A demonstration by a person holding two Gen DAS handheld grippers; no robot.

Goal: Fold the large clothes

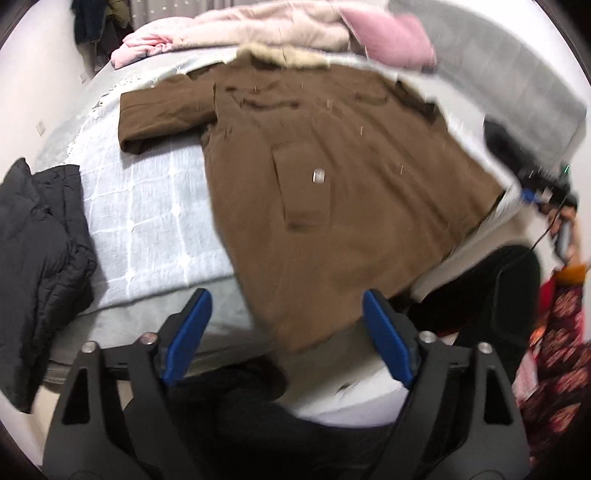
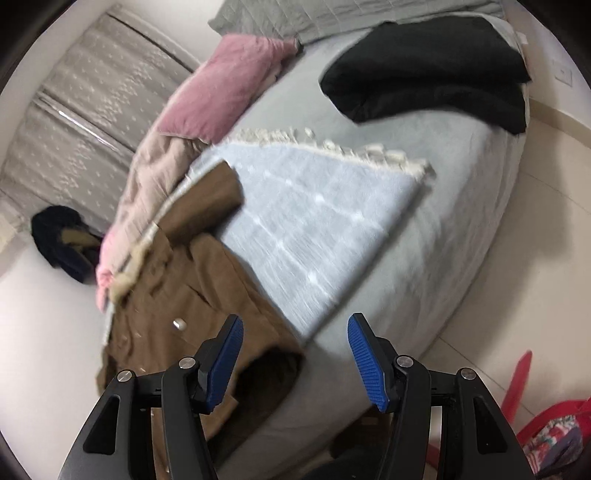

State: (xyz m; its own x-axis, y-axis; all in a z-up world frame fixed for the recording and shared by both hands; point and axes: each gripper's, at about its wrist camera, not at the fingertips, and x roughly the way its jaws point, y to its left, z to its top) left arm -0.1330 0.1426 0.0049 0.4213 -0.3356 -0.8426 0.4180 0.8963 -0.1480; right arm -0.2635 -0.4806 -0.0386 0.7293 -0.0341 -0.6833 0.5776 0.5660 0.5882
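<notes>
Brown coat [image 1: 332, 192] spread across the near side of the bed [image 2: 424, 266], bare blue throw [image 2: 314, 229] beside it open for passage, black jacket [image 1: 40, 258] heaped at the bed's edge, pink bedding [image 1: 258, 26] piled behind the collar, black garment [image 2: 432, 70] blocking the far corner

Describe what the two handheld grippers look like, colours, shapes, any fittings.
Both match. The left gripper has two matte black angular plastic fingers with triangular cut-outs and round silver bolts at the joints; each finger carries a ribbed blue pad on its inner face. The right gripper has the same black frame, silver bolts and ribbed blue pads. No cables or markings show on either.
</notes>
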